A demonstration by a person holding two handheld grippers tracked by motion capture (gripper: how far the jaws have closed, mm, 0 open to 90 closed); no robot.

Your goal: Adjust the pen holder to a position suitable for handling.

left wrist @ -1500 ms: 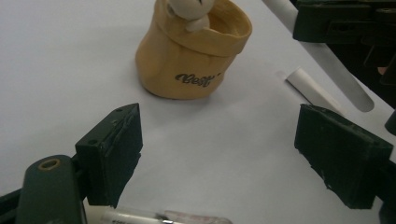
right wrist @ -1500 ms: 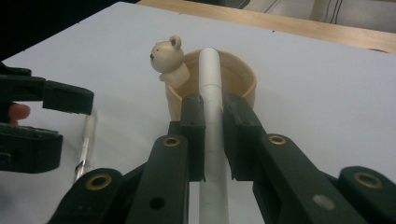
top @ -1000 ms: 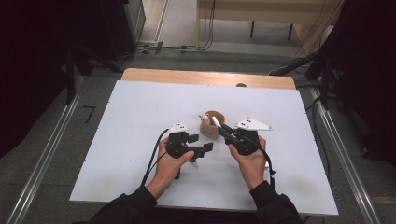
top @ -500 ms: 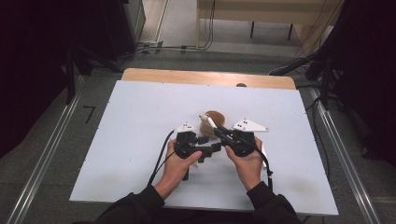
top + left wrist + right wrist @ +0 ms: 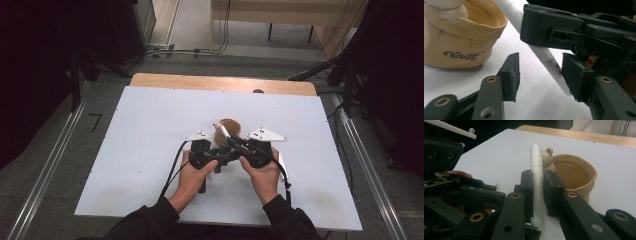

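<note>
At the centre of the high view, the right gripper [image 5: 231, 141] is clamping a white pen [image 5: 537, 180] beside the tan pouch [image 5: 229, 131], while the left gripper [image 5: 541, 75] (jaws just closing, not yet touching) is straddling its lower end, so any pulling apart seems ahead.

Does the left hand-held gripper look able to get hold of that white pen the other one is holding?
Probably yes. The white pen, clamped in the right hand-held gripper, runs between the left hand-held gripper's pads, which have just been closing but do not press on it. Nothing blocks the way; the tan pouch sits to the side.
</note>
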